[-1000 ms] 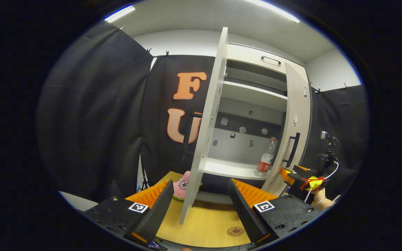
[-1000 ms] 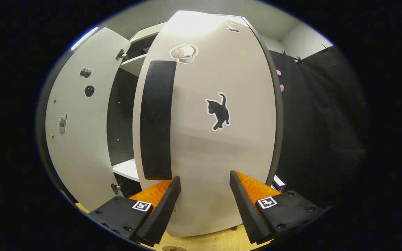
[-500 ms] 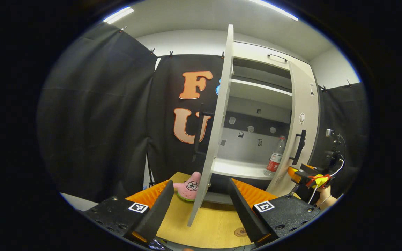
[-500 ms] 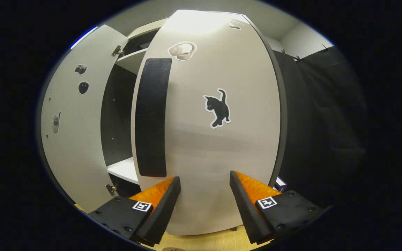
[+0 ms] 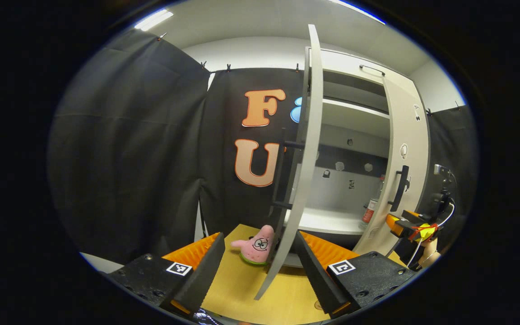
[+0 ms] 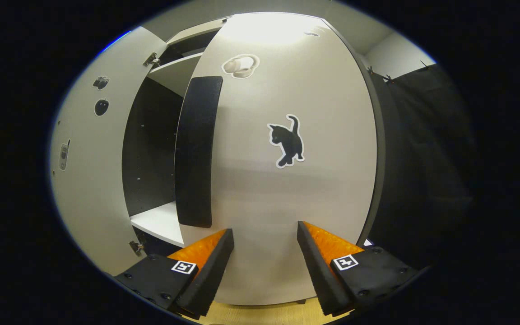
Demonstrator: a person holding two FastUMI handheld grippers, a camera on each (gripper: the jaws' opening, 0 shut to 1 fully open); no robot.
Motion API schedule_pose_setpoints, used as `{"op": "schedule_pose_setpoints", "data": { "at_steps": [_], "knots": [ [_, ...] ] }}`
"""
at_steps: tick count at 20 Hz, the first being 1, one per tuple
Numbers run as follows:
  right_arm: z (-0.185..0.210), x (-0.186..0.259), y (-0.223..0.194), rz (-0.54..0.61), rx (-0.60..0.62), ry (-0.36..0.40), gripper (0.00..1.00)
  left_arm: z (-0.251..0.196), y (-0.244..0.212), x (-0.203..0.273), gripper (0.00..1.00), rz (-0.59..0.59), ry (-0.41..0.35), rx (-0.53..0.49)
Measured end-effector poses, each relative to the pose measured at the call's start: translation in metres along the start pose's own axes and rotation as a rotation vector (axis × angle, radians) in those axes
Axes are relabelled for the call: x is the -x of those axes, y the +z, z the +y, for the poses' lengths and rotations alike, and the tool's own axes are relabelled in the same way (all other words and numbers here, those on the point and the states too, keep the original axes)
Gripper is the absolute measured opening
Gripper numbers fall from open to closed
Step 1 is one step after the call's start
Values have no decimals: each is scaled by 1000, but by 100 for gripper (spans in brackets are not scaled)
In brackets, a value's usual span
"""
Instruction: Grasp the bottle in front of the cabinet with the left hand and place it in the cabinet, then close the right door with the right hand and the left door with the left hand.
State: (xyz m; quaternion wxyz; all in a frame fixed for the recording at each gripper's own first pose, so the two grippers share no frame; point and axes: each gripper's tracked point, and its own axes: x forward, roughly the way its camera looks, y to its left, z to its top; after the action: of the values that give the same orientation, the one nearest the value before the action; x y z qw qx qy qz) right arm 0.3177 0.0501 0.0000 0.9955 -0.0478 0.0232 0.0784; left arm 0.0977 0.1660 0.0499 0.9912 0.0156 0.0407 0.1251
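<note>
A: Cabinet, big to small. What've I got?

B: Both doors ajar. R door broad across the right gripper view, handle on its free edge, cat sticker mid-panel. L door edge-on to my left gripper view, standing well out from the carcass.

A: Bottle?

B: Bottle upright on the lower shelf, just behind the R door's edge. Placing looks done; I'd call this the R-door step.

A: Tongs?

B: R gripper jaws apart, empty, tips close to the door face; contact can't tell. L gripper jaws apart, empty, L door's edge between them. Plush on the table by that door.

A: Next?

B: Push R door flat home w/ R, then swing L door w/ L.
</note>
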Motion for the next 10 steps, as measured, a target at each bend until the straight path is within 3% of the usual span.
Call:
{"op": "schedule_pose_setpoints", "data": {
  "at_steps": [6,10],
  "knots": [
    [5,7,3,20,-13,20,94,20,-9,-38,94,18,17,-26],
    [-4,45,14,2,15,26,94,22,-16,-56,95,37,-4,-18]
  ]
}}
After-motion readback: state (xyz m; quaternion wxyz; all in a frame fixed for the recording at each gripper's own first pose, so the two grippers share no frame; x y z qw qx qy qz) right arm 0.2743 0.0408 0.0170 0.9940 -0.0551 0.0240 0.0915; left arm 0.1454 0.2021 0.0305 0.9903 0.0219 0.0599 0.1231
